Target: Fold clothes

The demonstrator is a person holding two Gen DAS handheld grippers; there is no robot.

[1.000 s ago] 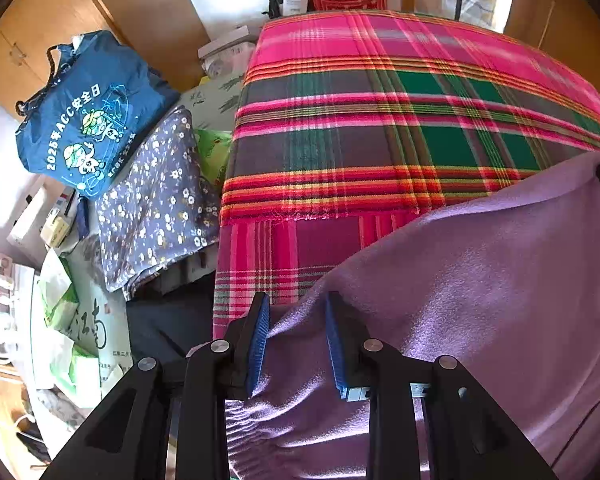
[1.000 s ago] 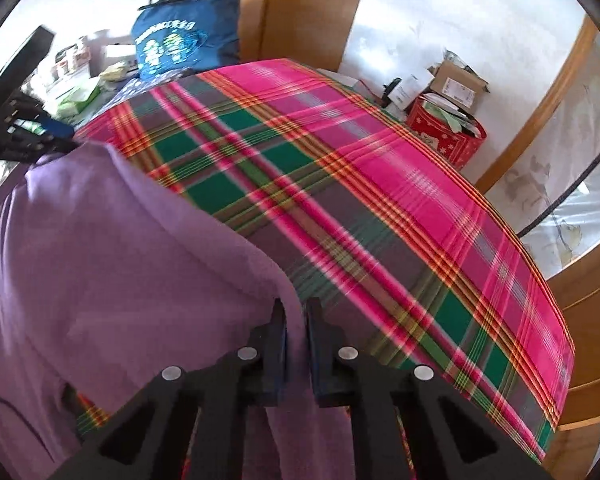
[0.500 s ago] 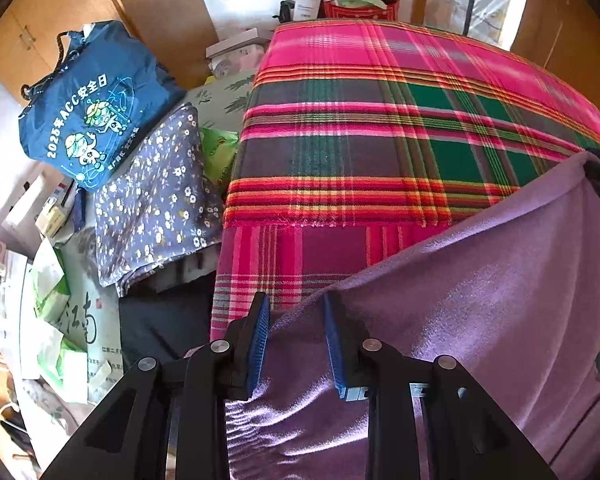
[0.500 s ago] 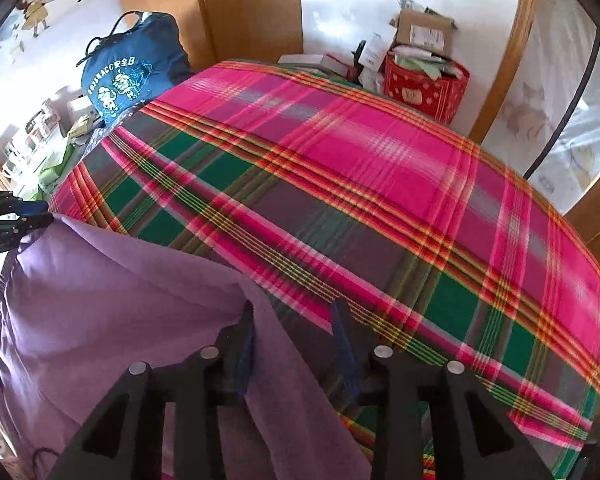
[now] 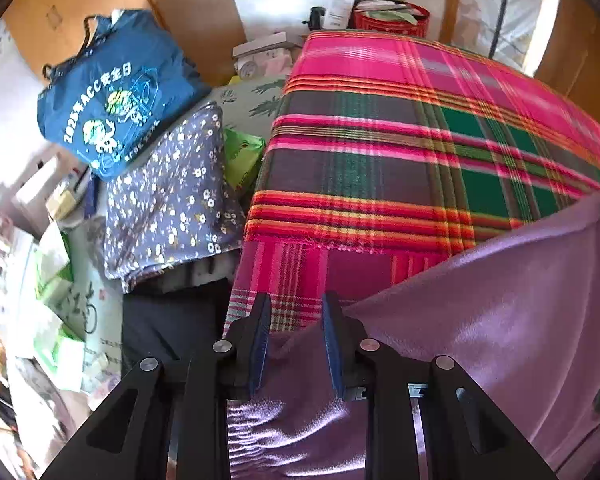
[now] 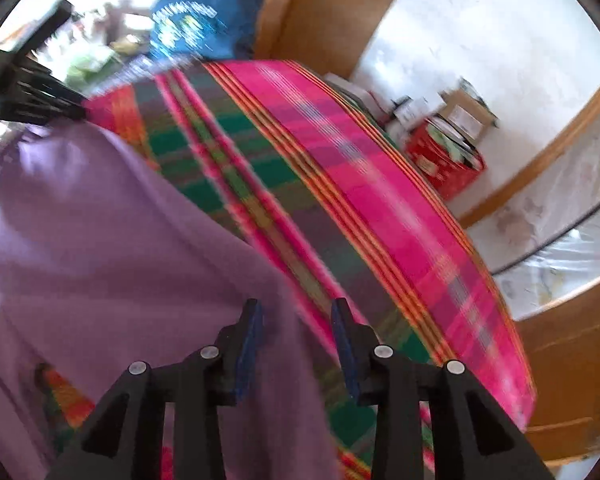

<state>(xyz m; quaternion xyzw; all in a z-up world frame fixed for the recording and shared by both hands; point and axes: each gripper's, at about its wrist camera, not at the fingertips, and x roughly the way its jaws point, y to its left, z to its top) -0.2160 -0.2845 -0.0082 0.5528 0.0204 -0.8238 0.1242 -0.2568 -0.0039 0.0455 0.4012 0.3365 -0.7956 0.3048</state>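
A purple fleece garment (image 5: pixel 500 300) lies over the near part of a bed covered by a pink, green and grey plaid blanket (image 5: pixel 380 140). My left gripper (image 5: pixel 296 300) is shut on a bunched corner of the garment at the bed's near left edge. From there the cloth edge runs taut up to the right. In the right wrist view the garment (image 6: pixel 100 240) spreads to the left, and its edge passes between the fingers of my right gripper (image 6: pixel 296 306). That gripper is open, its pads off the cloth. This view is motion-blurred. The left gripper (image 6: pixel 76 110) shows at upper left, lifting the garment's corner.
A blue printed tote bag (image 5: pixel 116 92) and a dark floral fabric (image 5: pixel 168 196) sit left of the bed, with boxes and packets further left. A red basket (image 6: pixel 448 160) and cardboard boxes stand against the wall beyond the bed. Wooden cupboards line the wall behind the tote bag.
My right gripper has opened and let go of the garment's edge, which now lies on the blanket. The right view has swung and rolled. The left gripper keeps its hold.
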